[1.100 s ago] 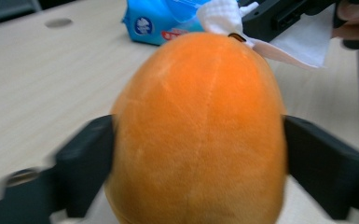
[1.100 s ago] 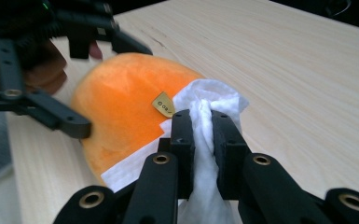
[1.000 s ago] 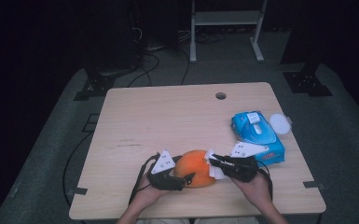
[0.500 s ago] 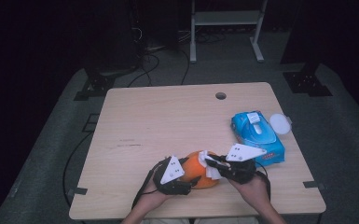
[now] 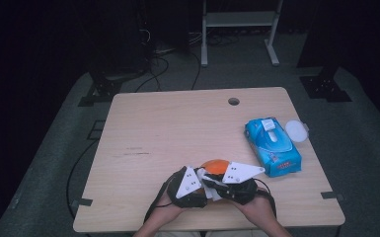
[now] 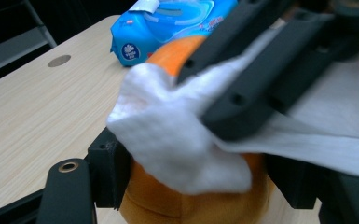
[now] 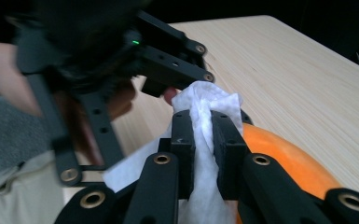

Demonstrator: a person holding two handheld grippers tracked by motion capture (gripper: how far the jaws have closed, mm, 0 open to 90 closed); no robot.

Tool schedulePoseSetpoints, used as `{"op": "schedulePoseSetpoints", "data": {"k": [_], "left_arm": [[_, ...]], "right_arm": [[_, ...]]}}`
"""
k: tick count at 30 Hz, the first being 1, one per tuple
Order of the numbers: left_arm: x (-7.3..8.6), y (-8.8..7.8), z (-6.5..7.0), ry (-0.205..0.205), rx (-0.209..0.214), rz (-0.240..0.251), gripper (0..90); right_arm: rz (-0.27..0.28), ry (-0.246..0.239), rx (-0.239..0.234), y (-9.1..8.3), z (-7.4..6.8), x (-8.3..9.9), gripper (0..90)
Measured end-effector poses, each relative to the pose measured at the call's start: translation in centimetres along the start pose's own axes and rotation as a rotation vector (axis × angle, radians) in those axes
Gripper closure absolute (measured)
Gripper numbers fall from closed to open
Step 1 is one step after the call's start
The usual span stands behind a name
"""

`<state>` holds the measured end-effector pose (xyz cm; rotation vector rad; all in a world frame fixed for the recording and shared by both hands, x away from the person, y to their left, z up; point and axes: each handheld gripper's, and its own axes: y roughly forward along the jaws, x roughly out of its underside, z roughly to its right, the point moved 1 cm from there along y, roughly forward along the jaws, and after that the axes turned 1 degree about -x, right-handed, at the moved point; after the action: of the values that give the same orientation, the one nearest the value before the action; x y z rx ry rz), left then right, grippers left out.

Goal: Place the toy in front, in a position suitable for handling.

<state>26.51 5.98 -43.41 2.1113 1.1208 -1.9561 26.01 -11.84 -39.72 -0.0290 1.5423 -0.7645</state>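
A round orange object (image 5: 216,166) sits near the table's front edge, between the jaws of my left gripper (image 5: 207,179). In the left gripper view its pads press on both sides of the orange object (image 6: 186,200), and the jaws have just been closing on it. My right gripper (image 7: 204,126) is shut on a white wipe (image 7: 207,100), bunched between its pads. It lays the wipe (image 6: 168,135) over the top of the orange object (image 7: 279,158). From above, the right gripper (image 5: 213,186) crosses over the left one and hides most of the object.
A blue pack of wipes (image 5: 272,145) lies at the right of the wooden table (image 5: 177,128), with a white round lid (image 5: 296,131) beside it. A cable hole (image 5: 234,101) is near the far edge. A white stand is on the floor behind.
The orange object and left gripper have shifted a little right. The right gripper with the wipe has moved left, over the object's top, covering more of it.
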Motion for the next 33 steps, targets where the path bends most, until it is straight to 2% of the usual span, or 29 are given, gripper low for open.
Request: {"op": "schedulePoseSetpoints", "data": {"k": [4,9,11,13,18,20,22,23,24,26,27,29,31,33], "left_arm": [[0.4,0.0,-0.4,-0.032,0.006,0.006,32.2],[0.7,0.0,-0.4,-0.022,0.010,0.009,32.6],[0.7,0.0,-0.4,-0.015,0.009,0.008,32.7],[0.8,-0.1,-0.4,-0.005,0.009,0.005,32.7],[1.3,-0.5,-0.9,-0.020,0.027,-0.014,31.9],[1.4,-0.5,-1.2,-0.046,0.052,-0.024,27.3],[1.3,-0.6,-1.6,-0.086,0.082,-0.031,15.6],[1.3,-0.6,-1.8,-0.120,0.097,-0.027,11.6],[1.3,-0.6,-1.9,-0.157,0.114,-0.025,8.4],[1.3,-0.5,-2.1,-0.182,0.116,-0.041,7.4],[1.3,-0.4,-2.1,-0.176,0.114,-0.051,8.7],[1.2,-0.6,-2.1,-0.173,0.090,-0.044,21.6],[1.0,-0.7,-1.9,-0.137,0.053,-0.004,31.2],[0.5,-0.7,-1.5,-0.095,-0.002,0.047,36.0]], "right_arm": [[0.016,0.058,0.032,-0.9,2.0,0.6,80.1],[0.016,0.108,0.107,-2.6,4.1,1.9,80.1],[0.018,0.129,0.118,-3.2,4.7,2.3,80.1],[-0.008,0.126,0.154,-3.5,5.0,2.5,80.2],[-0.040,0.176,0.131,-3.8,6.2,3.6,80.1],[-0.035,0.183,0.114,-3.8,6.1,3.8,80.0],[-0.025,0.146,0.095,-3.6,5.4,3.5,80.0],[-0.020,0.125,0.086,-3.4,5.0,3.3,79.9],[-0.017,0.100,0.067,-3.2,4.5,3.1,79.9],[-0.013,0.061,0.032,-2.7,3.4,2.6,79.9],[-0.017,0.032,0.030,-2.4,2.9,2.3,79.9],[-0.023,0.007,0.038,-2.1,2.2,1.9,79.9],[-0.013,0.013,0.056,-2.1,2.4,1.8,79.9],[0.006,0.022,0.072,-2.5,2.8,1.6,79.9]]}}
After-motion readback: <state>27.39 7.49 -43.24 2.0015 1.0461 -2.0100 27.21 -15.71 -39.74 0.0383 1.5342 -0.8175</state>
